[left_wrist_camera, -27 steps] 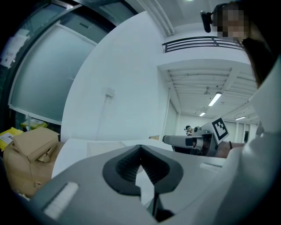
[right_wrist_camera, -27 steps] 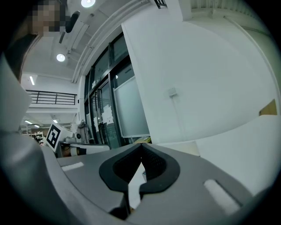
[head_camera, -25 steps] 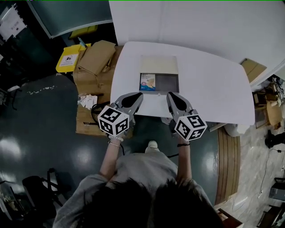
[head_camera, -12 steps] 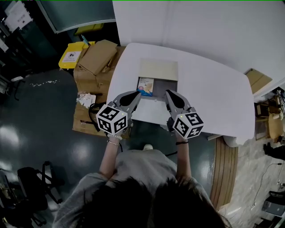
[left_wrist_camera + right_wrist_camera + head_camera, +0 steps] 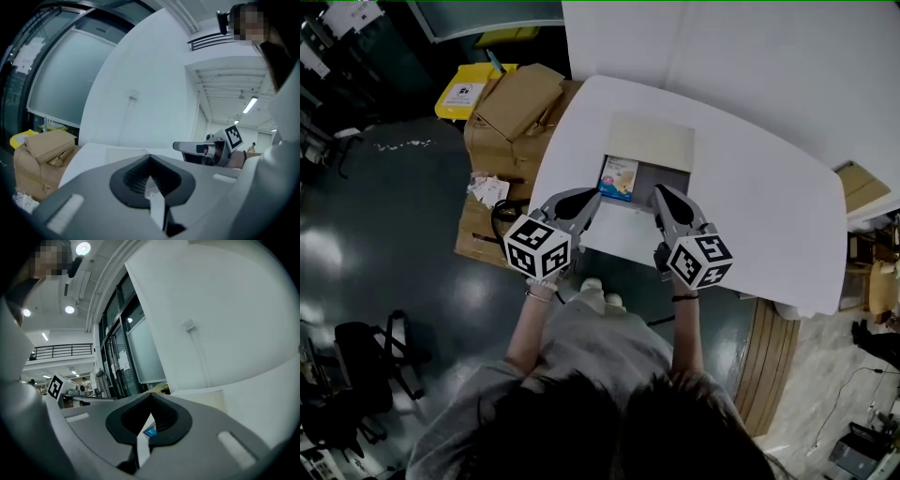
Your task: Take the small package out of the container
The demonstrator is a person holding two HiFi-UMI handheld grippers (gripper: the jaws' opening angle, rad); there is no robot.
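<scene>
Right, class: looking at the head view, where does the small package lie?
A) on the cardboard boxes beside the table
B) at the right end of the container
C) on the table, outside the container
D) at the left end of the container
D: the small package lies inside the container at its left end, with bare grey floor to its right.

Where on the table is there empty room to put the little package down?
The biggest bare patch is on the table, from the container out to its right edge. A thinner strip lies between the container and the left edge. The front is crowded: the left hand-held gripper and right hand-held gripper are there.
</scene>
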